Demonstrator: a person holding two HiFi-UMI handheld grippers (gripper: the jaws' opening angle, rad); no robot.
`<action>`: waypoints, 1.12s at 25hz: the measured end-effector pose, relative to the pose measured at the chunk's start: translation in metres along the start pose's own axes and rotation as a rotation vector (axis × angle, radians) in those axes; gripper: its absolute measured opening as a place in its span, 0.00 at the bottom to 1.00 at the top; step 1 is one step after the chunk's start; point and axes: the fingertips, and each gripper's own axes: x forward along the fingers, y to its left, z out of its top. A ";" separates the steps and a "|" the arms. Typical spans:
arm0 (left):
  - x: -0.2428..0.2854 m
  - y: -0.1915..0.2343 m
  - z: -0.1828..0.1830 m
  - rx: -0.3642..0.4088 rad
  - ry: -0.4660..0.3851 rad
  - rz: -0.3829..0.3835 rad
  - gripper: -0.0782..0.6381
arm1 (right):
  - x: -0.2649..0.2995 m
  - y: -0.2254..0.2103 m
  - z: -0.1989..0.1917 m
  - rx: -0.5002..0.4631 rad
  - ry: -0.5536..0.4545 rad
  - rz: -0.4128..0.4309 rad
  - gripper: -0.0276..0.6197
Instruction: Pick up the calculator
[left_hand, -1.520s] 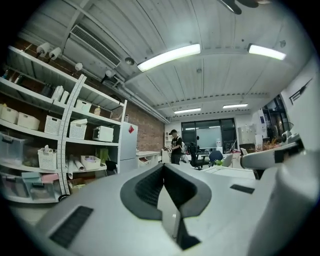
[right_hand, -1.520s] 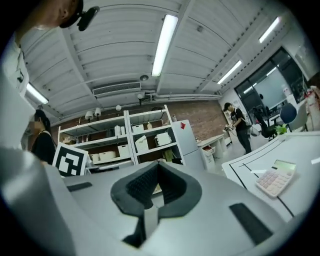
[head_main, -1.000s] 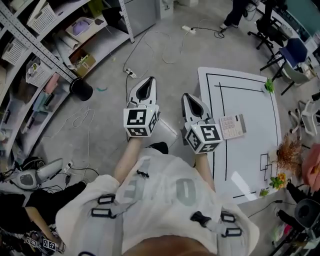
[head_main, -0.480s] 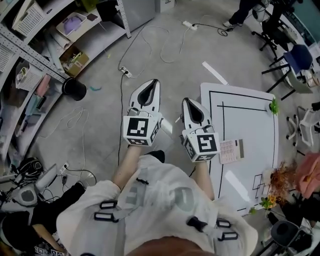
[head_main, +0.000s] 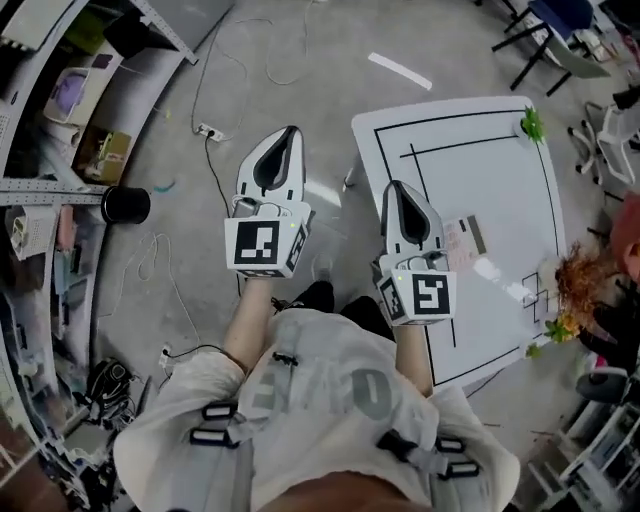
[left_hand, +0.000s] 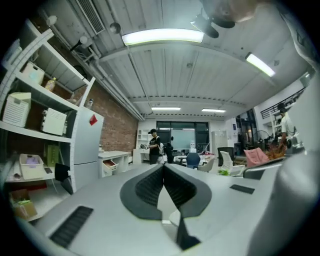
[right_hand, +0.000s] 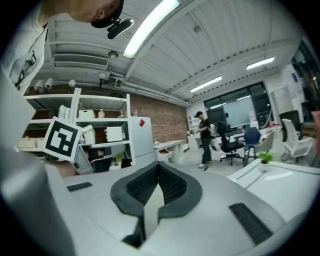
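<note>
- The calculator (head_main: 464, 243) was a pale, flat little slab with rows of light keys on top and a dark display strip along its right end.
- It lay flat and face up on the white table (head_main: 500, 170), roughly mid-table, inside the black outline drawn there.

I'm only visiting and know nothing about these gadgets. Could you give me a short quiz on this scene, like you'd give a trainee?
1. True or false: the left gripper holds the calculator.
2. Where does the calculator lie? A: on the floor. B: on the white table. C: on a shelf.
3. Fill in: the right gripper's jaws are ___ (open or shut).
Key: 1 false, its shut jaws hold nothing; 2 B; 3 shut.
</note>
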 end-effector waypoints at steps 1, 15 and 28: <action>0.005 -0.018 0.002 0.003 0.001 -0.031 0.14 | -0.016 -0.020 0.003 -0.009 -0.006 -0.060 0.05; -0.001 -0.285 0.013 0.097 0.009 -0.534 0.14 | -0.213 -0.186 0.008 0.026 -0.110 -0.580 0.05; -0.007 -0.356 0.025 0.147 -0.016 -0.712 0.14 | -0.253 -0.200 0.004 0.063 -0.176 -0.661 0.05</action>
